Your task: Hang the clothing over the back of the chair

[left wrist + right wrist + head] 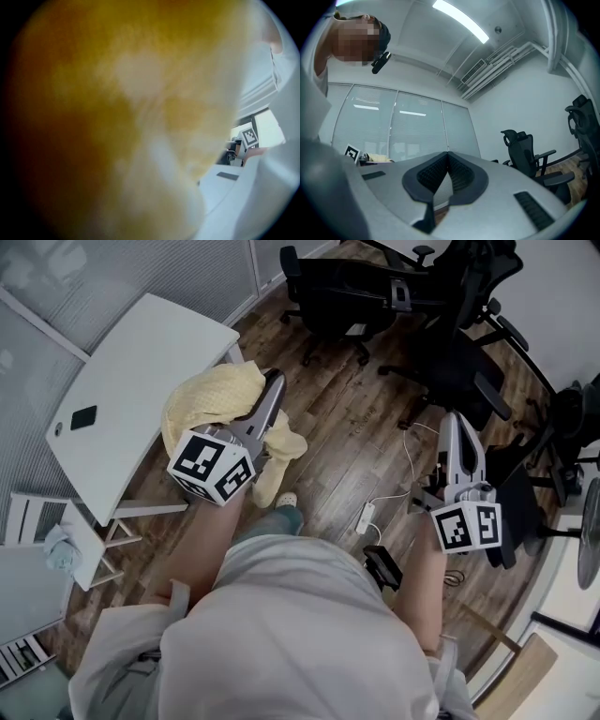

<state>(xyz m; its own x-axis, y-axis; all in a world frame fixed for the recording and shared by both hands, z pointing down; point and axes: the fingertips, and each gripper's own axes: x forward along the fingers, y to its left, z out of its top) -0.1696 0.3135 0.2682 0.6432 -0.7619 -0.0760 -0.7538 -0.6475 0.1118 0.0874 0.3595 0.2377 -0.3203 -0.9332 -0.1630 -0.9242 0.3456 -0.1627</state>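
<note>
Yellow clothing [208,397] drapes around the left gripper [273,386], pinched there.

- The head view looks steeply down from above the person's shoulders. It is far enough off to take in the left gripper [274,381], the right gripper [451,423], the white table [141,362] at 10 o'clock and the black chairs [375,296] at 1 o'clock.
- The left gripper view is pressed against the yellow clothing [117,117], which fills the lens as a blur. Only a sliver at 3 o'clock is clear.
- The right gripper view faces slightly upward along its jaws toward a glass wall [393,126] and the ceiling.
- The head view and the right gripper view share the black chairs [525,150]. The head view and the left gripper view share the clothing [211,395].
</note>
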